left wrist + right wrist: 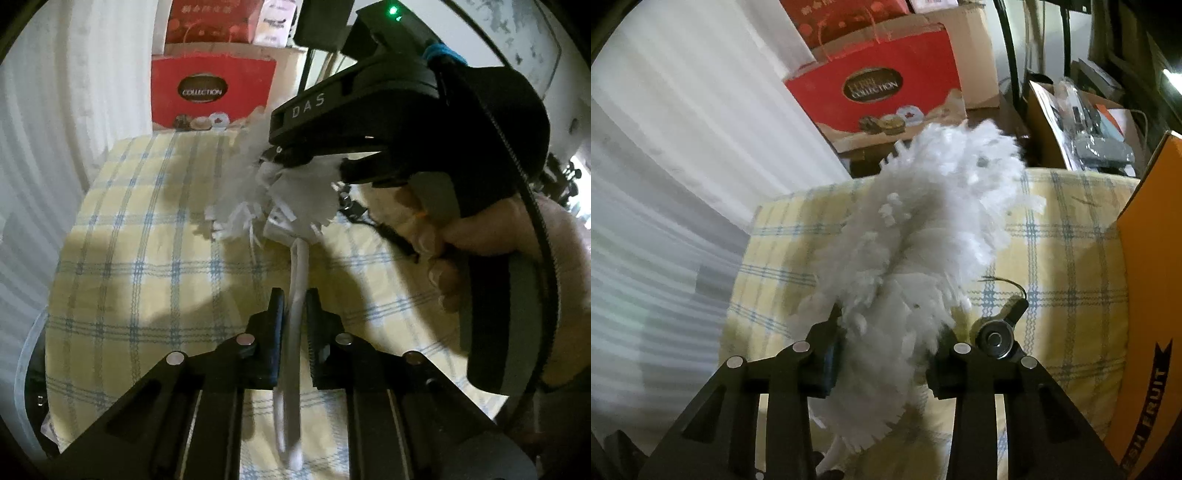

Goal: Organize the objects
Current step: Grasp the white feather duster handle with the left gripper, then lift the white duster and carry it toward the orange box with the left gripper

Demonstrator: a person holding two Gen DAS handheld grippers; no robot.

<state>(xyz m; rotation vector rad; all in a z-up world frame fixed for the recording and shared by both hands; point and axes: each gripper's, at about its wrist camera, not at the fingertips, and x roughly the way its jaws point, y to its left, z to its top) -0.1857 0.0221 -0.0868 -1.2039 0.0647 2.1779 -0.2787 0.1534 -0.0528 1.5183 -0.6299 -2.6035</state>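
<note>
So both grippers are on the same white duster right now: the left gripper [294, 310] is clamped on the duster handle [295, 325], and the right gripper [886, 339] has its 2 fingers pressed into the fluffy duster head [923, 236], so the whole duster is held up off the plaid tablecloth [147, 258] and not resting on it as far as I can tell. My guess at the step: either pulling the fluffy head off the handle or just getting it oriented before putting it away. If it's a pull, I'd keep the left grip steady on the handle and draw the right one straight along the handle's line instead of twisting, since the fluff is squishy and could slip out of the fingers. On the views: the left wrist one shows the handle, the person's right hand [480, 236] and the whole right tool from outside, none of which the right view gives you. The right wrist view shows the orange fruit box [1145, 295] at the table's edge and the small black item [997, 336] beside the right finger, can't tell what it is. The red chocolate bag [879, 92] shows in both.
</note>
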